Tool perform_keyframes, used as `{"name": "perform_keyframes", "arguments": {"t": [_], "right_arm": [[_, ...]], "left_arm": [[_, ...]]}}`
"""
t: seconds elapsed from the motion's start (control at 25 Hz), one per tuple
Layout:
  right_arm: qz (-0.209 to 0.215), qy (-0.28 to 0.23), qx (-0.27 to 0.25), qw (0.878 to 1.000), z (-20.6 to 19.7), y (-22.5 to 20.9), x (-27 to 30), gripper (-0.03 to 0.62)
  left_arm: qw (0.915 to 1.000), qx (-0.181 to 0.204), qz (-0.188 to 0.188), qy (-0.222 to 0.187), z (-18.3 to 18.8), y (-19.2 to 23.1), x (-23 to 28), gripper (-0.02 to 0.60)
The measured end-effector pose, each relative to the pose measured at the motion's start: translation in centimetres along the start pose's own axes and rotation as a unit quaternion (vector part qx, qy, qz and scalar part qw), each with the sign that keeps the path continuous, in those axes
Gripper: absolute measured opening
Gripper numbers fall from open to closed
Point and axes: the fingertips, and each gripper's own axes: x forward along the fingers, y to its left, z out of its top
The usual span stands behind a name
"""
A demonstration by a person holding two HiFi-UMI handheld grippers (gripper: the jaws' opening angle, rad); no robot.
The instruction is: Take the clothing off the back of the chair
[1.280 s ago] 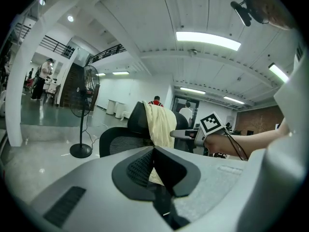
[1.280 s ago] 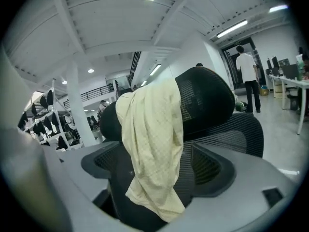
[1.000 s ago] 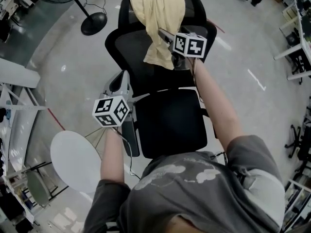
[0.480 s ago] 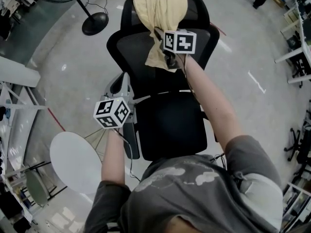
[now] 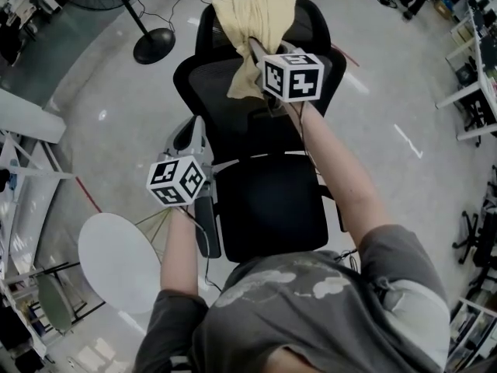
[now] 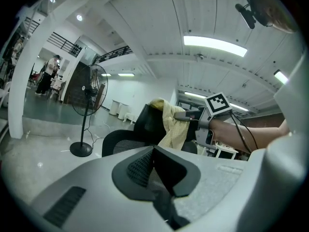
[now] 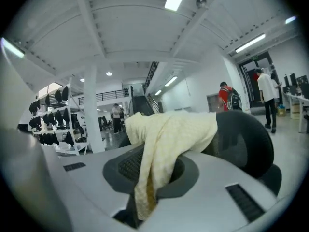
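A pale yellow garment (image 5: 260, 10) hangs over the top of the black office chair's backrest (image 5: 210, 84). My right gripper (image 5: 253, 47) reaches in from the right above the backrest. Its jaws are closing, with a fold of the garment (image 7: 169, 134) pinched between them and the hem hanging below the right gripper (image 7: 145, 182). In the left gripper view the garment (image 6: 175, 127) trails from it beside the chair. My left gripper (image 5: 191, 129) hovers by the chair's left armrest, jaws together, holding nothing; the left gripper (image 6: 155, 153) points toward the chair.
A standing fan's base (image 5: 152, 43) sits on the floor at the far left of the chair. A white round table (image 5: 116, 259) is at my near left. Desks (image 5: 475, 84) line the right side. People (image 7: 265, 93) stand in the background.
My right gripper has gone from open to closed on the garment's hanging end and risen with it, bunching the cloth higher on the backrest. The left gripper has stayed put.
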Motion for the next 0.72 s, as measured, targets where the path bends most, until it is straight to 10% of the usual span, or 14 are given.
{"name": "perform_keyframes", "arguments": {"t": [0.72], "right_arm": [[0.029, -0.142, -0.059, 0.988, 13.8, 5.0, -10.0, 0.038]], "left_arm": [[0.9969, 0.034, -0.019, -0.069, 7.4, -3.7, -2.8, 0.000]]}}
